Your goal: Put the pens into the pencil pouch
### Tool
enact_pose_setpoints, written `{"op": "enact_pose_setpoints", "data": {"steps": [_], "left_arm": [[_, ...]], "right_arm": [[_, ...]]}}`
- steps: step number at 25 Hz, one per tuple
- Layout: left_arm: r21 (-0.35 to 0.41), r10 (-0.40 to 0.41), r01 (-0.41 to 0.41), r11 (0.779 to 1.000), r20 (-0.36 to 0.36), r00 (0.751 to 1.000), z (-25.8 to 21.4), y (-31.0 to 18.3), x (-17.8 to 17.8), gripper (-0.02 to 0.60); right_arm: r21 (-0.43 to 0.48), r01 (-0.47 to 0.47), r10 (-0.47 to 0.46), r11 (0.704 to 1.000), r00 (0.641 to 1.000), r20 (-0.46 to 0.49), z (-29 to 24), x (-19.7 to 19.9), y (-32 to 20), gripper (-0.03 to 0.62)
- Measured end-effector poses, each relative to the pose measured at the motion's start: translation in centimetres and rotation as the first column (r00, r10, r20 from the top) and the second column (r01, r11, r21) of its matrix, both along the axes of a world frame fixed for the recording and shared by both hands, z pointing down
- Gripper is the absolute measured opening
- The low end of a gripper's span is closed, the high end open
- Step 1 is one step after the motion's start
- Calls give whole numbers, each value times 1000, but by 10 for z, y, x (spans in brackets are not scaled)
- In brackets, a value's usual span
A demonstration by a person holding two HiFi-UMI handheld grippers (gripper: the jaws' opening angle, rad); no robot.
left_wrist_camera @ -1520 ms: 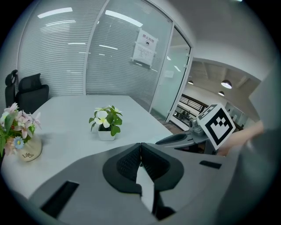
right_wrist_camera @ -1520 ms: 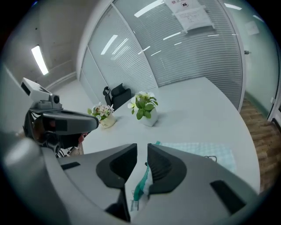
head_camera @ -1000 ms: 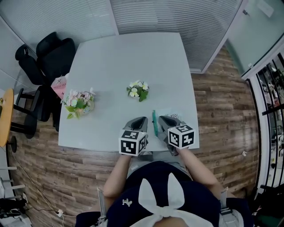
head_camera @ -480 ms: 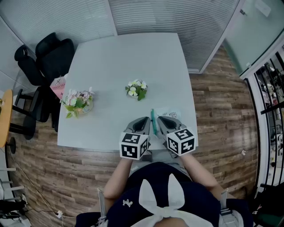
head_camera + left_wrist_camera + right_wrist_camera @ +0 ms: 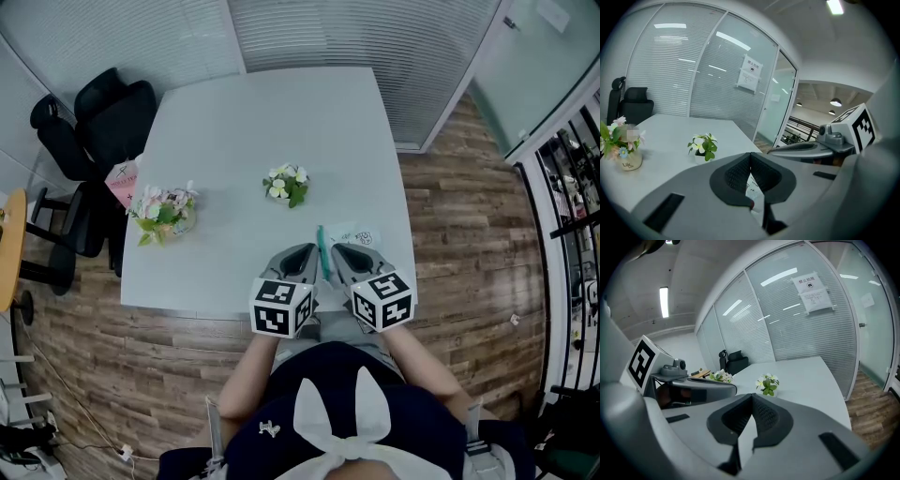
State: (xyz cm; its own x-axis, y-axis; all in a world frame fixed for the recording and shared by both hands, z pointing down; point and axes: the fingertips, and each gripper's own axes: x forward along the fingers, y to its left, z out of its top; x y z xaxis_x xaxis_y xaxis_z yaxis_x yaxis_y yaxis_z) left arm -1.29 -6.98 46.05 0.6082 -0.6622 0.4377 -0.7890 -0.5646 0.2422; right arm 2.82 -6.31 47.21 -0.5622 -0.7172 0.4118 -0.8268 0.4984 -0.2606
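- The left gripper (image 5: 750,164) is keeping its jaws pressed together. Its black ribbed pads are meeting along one line inside smooth grey moulded shells. Nothing is sitting between the pads, though a scrap of white printed material is showing through the gap beneath them.
- The right gripper (image 5: 752,408) is likewise holding its jaws closed on nothing. Only pale tabletop is showing through the gap under its textured pads.
- A slim teal pen (image 5: 322,251) is lying on the table between the two gripper tips, close to both and pointing away from the person.
- The pencil pouch (image 5: 358,236), flat, pale and faintly printed, is lying just beyond the right gripper's tip, beside the pen's far end.
- The table (image 5: 262,122) is showing a smooth, matte, light grey rectangular top.
- A small potted plant (image 5: 284,185) with white blossoms and green leaves is standing near the table's middle.
- A fuller pink-and-white bouquet (image 5: 164,211) in a rounded cream vase is standing near the left edge.
- Black padded office chairs (image 5: 103,122) are standing at the far left on the wood-plank floor (image 5: 469,216).
- Compared with a second ago, both grippers are sitting nearer the table's near edge, drawn back from the pouch.
- More of the pouch is now lying uncovered, while the pen and both plants are keeping their places on the table.
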Motion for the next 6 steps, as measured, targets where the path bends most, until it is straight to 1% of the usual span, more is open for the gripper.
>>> {"op": "enact_pose_setpoints", "data": {"steps": [6], "left_arm": [[10,5,-5,1000,5,1000,-3,4,4,23]], "right_arm": [[5,-6,6,1000,1000,2,-4,5,4,2]]}}
